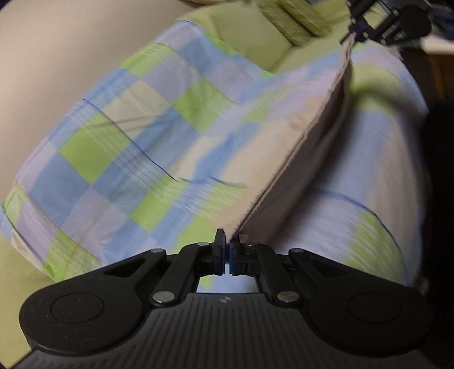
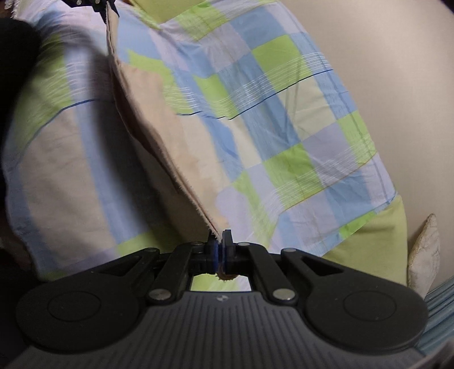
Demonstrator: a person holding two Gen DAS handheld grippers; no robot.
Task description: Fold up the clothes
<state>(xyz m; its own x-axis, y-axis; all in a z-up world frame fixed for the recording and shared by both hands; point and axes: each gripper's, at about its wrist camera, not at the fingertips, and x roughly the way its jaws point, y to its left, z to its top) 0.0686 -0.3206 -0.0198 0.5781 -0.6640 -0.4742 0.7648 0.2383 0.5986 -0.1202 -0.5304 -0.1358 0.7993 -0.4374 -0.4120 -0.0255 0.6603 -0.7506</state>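
Jaws of both grippers are clamped tight on one frayed beige hem (image 1: 298, 150) of a checked cloth (image 1: 136, 136). In the left wrist view the left gripper (image 1: 227, 252) sits at lower centre, its black pads pressed together with the hem's near corner pinched between them. From there the hem runs as a taut, nearly straight line up and to the right, to the upper right corner of the frame, where the right gripper (image 1: 351, 37) nips its far end.

The right wrist view mirrors this: the right gripper (image 2: 219, 249) pinches the hem (image 2: 159, 147) at lower centre, a small frayed tuft poking out below the pads, and the edge climbs up and to the left to the left gripper (image 2: 106, 8) at the top edge.

So the cloth's (image 2: 283, 119) held edge is its long axis here, stretched between the two grippers, with the fabric falling away on both sides of it like a tent ridge. It is thin woven cotton in blue, lilac, lime and cream squares, crossed by fine white stripes and a thin dark blue line, softly creased. Its hem band is plain beige with fuzzy threads along the edge.

Under the cloth lies a smooth lime green sheet (image 1: 249, 37), with a rolled olive towel (image 1: 295, 20) at the top of the left view. A pale wall (image 1: 56, 56) fills the upper left.
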